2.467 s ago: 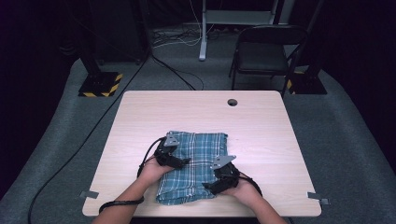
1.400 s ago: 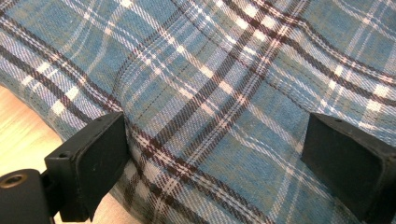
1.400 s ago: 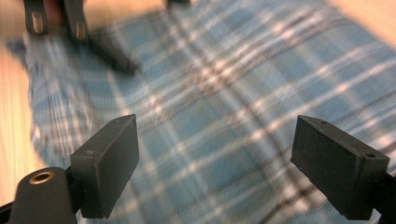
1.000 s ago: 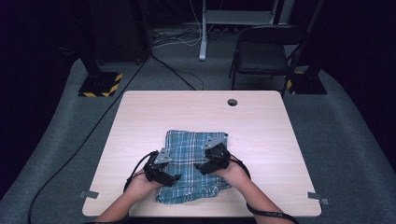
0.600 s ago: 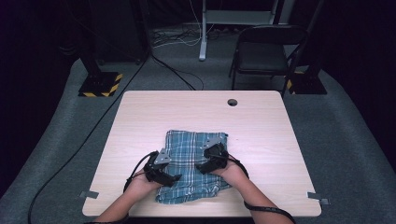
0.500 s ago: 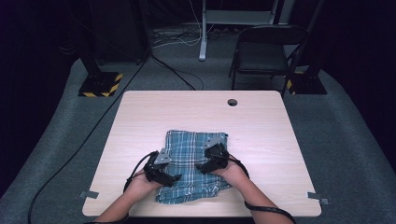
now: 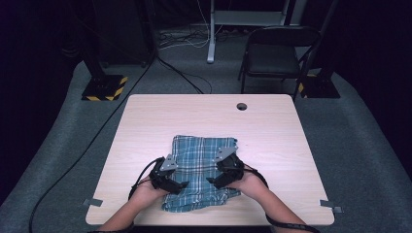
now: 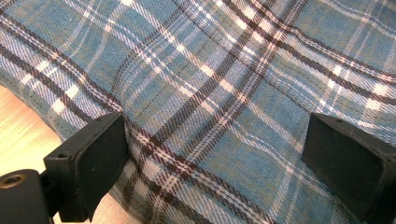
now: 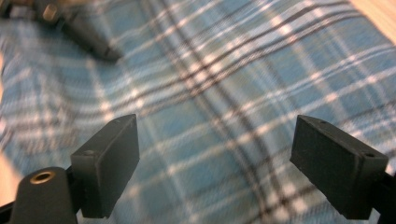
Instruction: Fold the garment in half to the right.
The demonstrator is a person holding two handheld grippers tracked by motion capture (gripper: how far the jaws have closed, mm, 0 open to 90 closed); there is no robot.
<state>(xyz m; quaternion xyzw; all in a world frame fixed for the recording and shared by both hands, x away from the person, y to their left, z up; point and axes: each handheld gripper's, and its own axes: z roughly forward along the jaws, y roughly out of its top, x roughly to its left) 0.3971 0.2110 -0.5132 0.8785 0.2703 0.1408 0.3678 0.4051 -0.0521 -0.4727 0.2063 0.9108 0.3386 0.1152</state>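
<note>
Plaid cloth on light wood table; both grippers wide open, empty; dark room

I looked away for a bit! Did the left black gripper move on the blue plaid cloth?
Yes. The left black gripper slid from the blue plaid cloth's middle toward the wooden table's near edge.

Woven plaid cloth, soft, matt; pale wood-grain table, smooth.
</note>
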